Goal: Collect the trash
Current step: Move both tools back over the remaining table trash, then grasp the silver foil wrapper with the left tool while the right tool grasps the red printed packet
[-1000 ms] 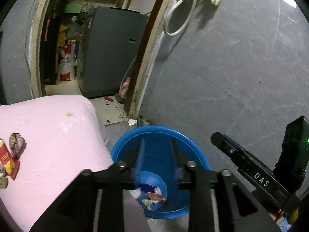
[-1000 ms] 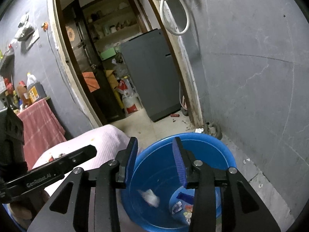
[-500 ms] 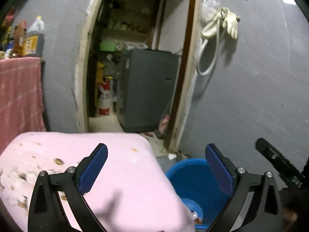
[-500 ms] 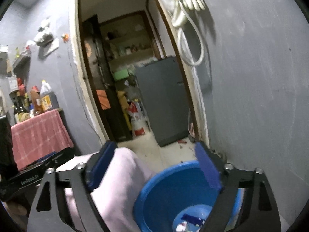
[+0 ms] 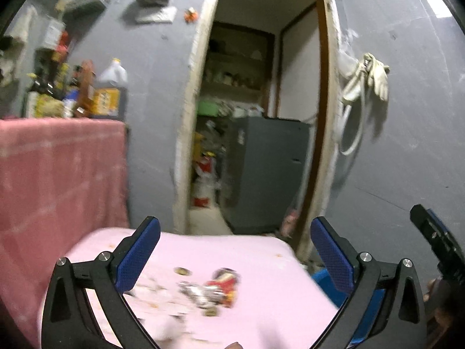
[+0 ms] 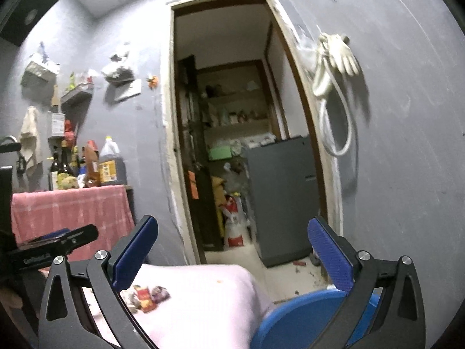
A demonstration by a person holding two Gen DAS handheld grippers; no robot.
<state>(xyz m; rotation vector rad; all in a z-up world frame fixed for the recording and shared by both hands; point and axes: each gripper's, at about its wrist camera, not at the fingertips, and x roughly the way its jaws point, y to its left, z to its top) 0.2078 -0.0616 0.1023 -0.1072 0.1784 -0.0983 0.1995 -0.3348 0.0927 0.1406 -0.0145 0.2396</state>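
Several pieces of trash lie on the pink cloth-covered table (image 5: pixel 232 250): a red wrapper (image 5: pixel 225 280), crumpled foil (image 5: pixel 197 290) and small scraps. My left gripper (image 5: pixel 235 223) hangs above and short of them, open and empty. The right wrist view shows the same red wrapper (image 6: pixel 144 296) and a purple wrapper (image 6: pixel 159 292) at lower left. My right gripper (image 6: pixel 233 221) holds nothing, its jaws still opening, above the edge between the table (image 6: pixel 209 290) and the blue bucket (image 6: pixel 290 317). In the left wrist view only a sliver of the bucket (image 5: pixel 321 283) shows.
Straight ahead, a doorway (image 6: pixel 232 116) opens onto a storeroom with a grey cabinet (image 6: pixel 282 200). A red-clothed counter (image 6: pixel 69 212) with bottles stands at left. Gloves and a hose (image 6: pixel 334 67) hang on the grey wall at right.
Both grippers were nearly shut over the blue bucket and have opened wide. Both have risen and tipped up toward level. The left one swung from the bucket over the pink table.
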